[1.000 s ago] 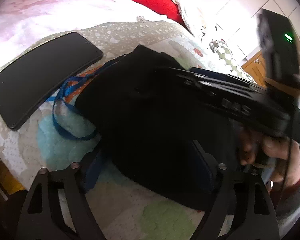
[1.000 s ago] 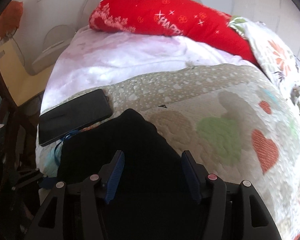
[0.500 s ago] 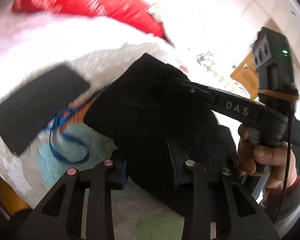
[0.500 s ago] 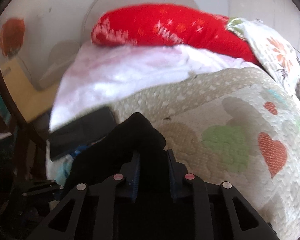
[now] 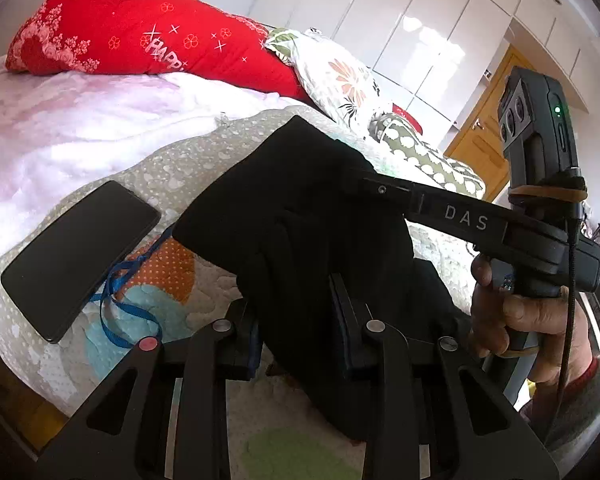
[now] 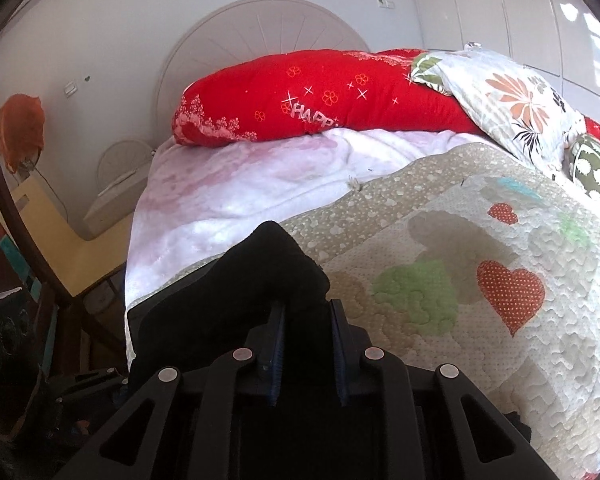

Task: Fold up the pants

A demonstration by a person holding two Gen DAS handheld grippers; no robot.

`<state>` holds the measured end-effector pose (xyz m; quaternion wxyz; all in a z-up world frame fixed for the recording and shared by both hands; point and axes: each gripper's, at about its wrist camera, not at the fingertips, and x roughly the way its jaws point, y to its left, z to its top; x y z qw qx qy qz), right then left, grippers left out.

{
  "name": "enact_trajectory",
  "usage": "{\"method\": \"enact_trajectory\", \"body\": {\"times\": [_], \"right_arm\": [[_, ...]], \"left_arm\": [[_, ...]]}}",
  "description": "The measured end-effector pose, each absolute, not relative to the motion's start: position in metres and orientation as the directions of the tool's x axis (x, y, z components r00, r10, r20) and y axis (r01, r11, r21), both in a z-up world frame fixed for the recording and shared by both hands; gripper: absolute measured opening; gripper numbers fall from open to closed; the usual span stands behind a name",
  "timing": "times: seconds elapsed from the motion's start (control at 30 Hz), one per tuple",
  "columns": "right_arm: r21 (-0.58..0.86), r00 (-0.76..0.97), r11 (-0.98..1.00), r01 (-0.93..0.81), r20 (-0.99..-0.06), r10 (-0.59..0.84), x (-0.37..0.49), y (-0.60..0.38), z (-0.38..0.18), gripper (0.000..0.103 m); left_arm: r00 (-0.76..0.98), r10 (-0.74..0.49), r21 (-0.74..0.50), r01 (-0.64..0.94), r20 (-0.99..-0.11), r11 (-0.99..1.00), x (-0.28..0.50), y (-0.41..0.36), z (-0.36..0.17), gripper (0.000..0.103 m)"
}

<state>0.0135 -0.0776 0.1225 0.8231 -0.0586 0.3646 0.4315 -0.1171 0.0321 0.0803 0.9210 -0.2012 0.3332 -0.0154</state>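
Note:
The black pants (image 5: pixel 296 216) are bunched and lifted off the patchwork quilt (image 5: pixel 172 168). My left gripper (image 5: pixel 296 312) is shut on a fold of the pants at the lower middle of the left wrist view. My right gripper (image 6: pixel 306 320) is shut on another part of the same pants (image 6: pixel 268 272), which bulge above its fingers. In the left wrist view the right gripper's body (image 5: pixel 480 224) reaches in from the right, held by a hand (image 5: pixel 516 320), with its fingertips hidden in the cloth.
A black phone (image 5: pixel 76 252) with a blue lanyard (image 5: pixel 124 300) lies on the quilt left of the pants. A red pillow (image 6: pixel 312 96) and a floral pillow (image 6: pixel 504 96) lie at the head of the bed. A wooden chair (image 6: pixel 32 248) stands beside the bed at left.
Both grippers have closed on the pants, which lay flatter on the quilt a second ago. The pants are now raised and bunched between the two grippers.

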Motion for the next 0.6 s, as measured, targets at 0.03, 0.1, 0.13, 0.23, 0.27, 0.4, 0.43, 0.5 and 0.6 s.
{"method": "enact_trajectory", "body": {"times": [0.03,0.1,0.13,0.23,0.27,0.4,0.43,0.5,0.6], "right_arm": [[0.216,0.373,0.627,-0.749,-0.644,0.668,0.012,-0.08,0.125,0.019],[0.22,0.403,0.637,-0.739,-0.613,0.679,0.008,-0.092,0.134,0.009],[0.223,0.419,0.643,-0.733,-0.597,0.684,0.006,-0.099,0.139,0.008],[0.26,0.454,0.651,-0.713,-0.536,0.711,-0.002,-0.133,0.16,0.005],[0.27,0.468,0.66,-0.701,-0.524,0.711,-0.005,-0.149,0.165,0.005],[0.292,0.525,0.725,-0.623,-0.532,0.665,-0.016,-0.195,0.172,0.005],[0.297,0.536,0.738,-0.607,-0.533,0.655,-0.018,-0.203,0.171,0.005],[0.312,0.539,0.751,-0.582,-0.544,0.643,-0.022,-0.216,0.167,0.008],[0.32,0.494,0.737,-0.595,-0.578,0.65,-0.024,-0.215,0.159,0.037]], "left_arm": [[0.779,-0.163,-0.377,-0.101,-0.606,0.921,-0.117,0.031,0.082,0.028],[0.789,-0.172,-0.37,-0.075,-0.59,0.926,-0.121,0.025,0.09,0.028],[0.794,-0.183,-0.368,-0.054,-0.58,0.928,-0.122,0.021,0.094,0.028],[0.807,-0.248,-0.341,0.062,-0.535,0.938,-0.131,-0.003,0.112,0.028],[0.806,-0.278,-0.33,0.11,-0.523,0.938,-0.133,-0.013,0.117,0.028],[0.783,-0.355,-0.296,0.227,-0.512,0.928,-0.137,-0.053,0.123,0.028],[0.772,-0.366,-0.311,0.228,-0.52,0.923,-0.136,-0.055,0.12,0.028],[0.757,-0.36,-0.337,0.196,-0.545,0.921,-0.136,-0.053,0.111,0.028],[0.752,-0.313,-0.391,0.08,-0.579,0.917,-0.14,-0.026,0.098,0.028]]}}
